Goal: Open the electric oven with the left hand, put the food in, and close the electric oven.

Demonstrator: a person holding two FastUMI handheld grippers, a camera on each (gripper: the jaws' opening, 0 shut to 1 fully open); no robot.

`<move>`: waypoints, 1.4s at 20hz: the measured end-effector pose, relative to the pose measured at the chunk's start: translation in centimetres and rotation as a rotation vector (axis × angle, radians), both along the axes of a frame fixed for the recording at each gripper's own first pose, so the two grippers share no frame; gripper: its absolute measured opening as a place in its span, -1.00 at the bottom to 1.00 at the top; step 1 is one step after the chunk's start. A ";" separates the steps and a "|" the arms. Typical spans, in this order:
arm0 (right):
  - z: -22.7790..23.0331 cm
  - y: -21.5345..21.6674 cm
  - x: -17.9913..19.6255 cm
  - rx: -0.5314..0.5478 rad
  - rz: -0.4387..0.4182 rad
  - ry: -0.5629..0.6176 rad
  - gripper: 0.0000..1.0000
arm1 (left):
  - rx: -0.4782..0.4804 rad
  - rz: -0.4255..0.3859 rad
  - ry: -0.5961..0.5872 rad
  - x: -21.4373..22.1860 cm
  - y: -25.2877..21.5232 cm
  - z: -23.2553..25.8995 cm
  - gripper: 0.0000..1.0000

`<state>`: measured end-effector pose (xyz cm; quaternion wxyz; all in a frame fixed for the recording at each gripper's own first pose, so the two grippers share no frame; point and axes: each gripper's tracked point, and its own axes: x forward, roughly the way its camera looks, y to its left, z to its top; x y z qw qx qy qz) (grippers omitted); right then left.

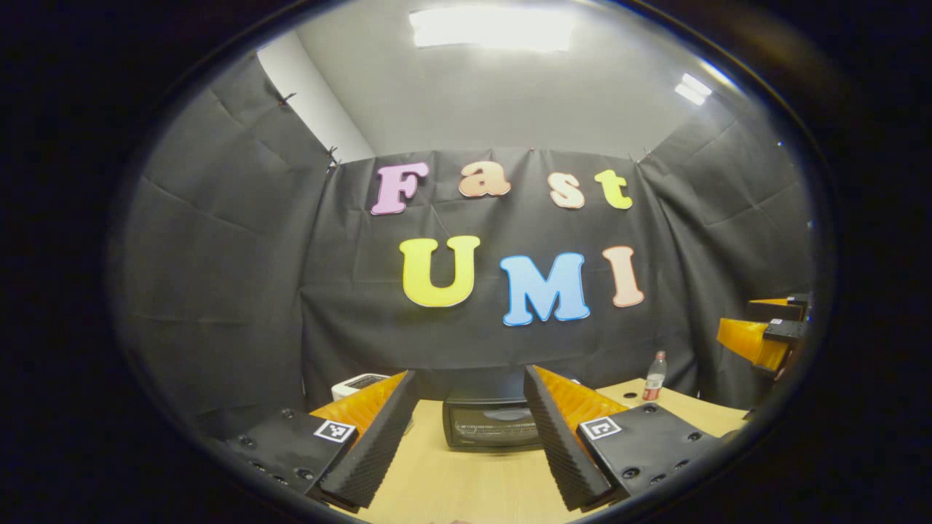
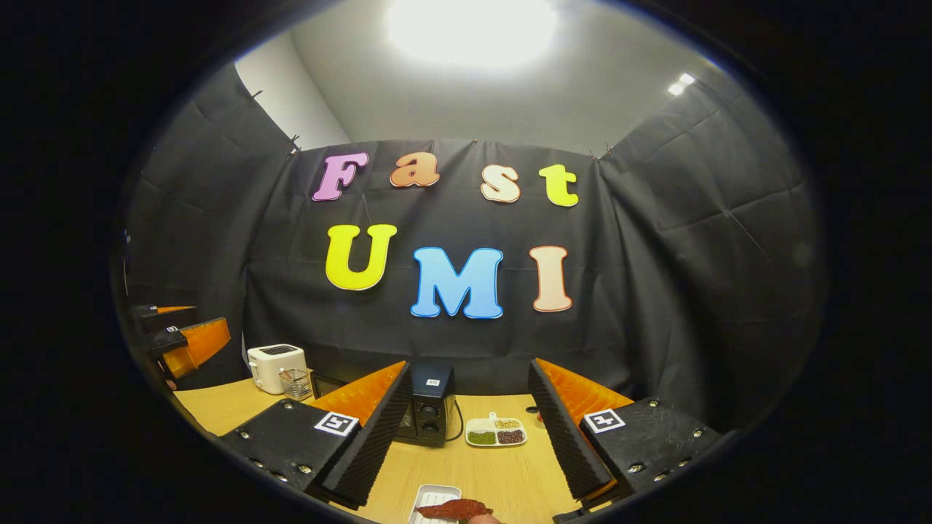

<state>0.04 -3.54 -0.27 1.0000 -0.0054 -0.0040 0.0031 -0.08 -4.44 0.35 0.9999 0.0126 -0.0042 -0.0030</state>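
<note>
The left gripper [image 1: 470, 422] is held level above the table, its jaws spread wide and holding nothing. The right gripper [image 2: 470, 426] is likewise level, jaws parted and bare.

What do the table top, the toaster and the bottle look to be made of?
Table top: pale wood or wood-look laminate, matt. Toaster: seemingly white plastic with a smooth, slightly glossy shell. Bottle: clear plastic, probably, see-through with a red cap.

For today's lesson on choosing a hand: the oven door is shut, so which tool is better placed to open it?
Left. The left tool is open and faces the oven door squarely. The right tool is off to the oven's side, nearer the food.
</note>
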 end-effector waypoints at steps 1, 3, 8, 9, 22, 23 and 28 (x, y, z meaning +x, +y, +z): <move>0.0 -0.4 -0.1 -0.002 0.002 -0.002 0.94 | -0.001 0.002 0.001 0.2 -0.5 0.0 0.90; -0.4 -1.3 -0.1 -0.002 0.012 0.002 0.94 | -0.008 0.008 0.001 0.4 -1.4 -0.2 0.90; -1.1 -4.0 0.0 -0.004 0.025 -0.003 0.93 | 0.008 0.038 -0.002 2.6 -3.1 -1.3 0.92; -1.3 -4.4 0.1 -0.003 0.020 0.002 0.93 | 0.006 0.038 0.009 3.3 -3.5 -1.8 0.92; -1.3 -6.3 1.8 -0.008 -0.118 0.010 0.93 | -0.007 -0.045 0.107 17.2 -5.3 -9.8 0.93; -1.4 -6.3 2.1 -0.007 -0.132 0.015 0.93 | -0.004 -0.057 0.119 18.3 -5.6 -10.8 0.92; -2.2 -6.4 3.2 -0.025 -0.196 0.047 0.93 | -0.013 -0.110 0.187 23.8 -6.9 -15.7 0.94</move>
